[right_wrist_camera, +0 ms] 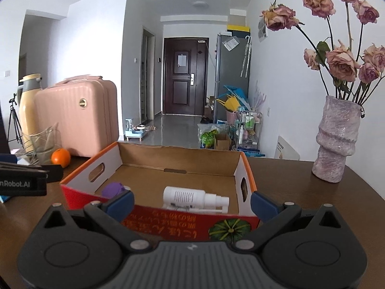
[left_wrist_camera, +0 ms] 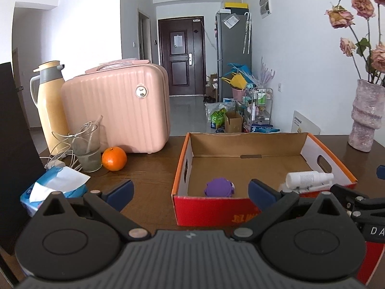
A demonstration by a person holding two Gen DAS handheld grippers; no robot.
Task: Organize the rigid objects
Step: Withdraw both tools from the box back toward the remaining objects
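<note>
- The left tool is hanging at the lower middle of its frame with its blue-padded fingers spread wide and nothing between them, probably because it is waiting for the next thing to collect.
- The right tool is sitting the same way, spread and empty, facing the near wall of the box.
- The box is resting on the dark wooden bench; it is shallow cardboard with a red printed front, orange rim and cut-out handles, so things are dropping in easily.
- The white bottle, smooth plastic with a nozzle, is lying on its side at the lower middle of the right view, inside the box.
- The purple toy, rounded and matte, is sitting inside too, near the front wall.
- The orange is lying left of centre beside the glass, outside the box.
</note>
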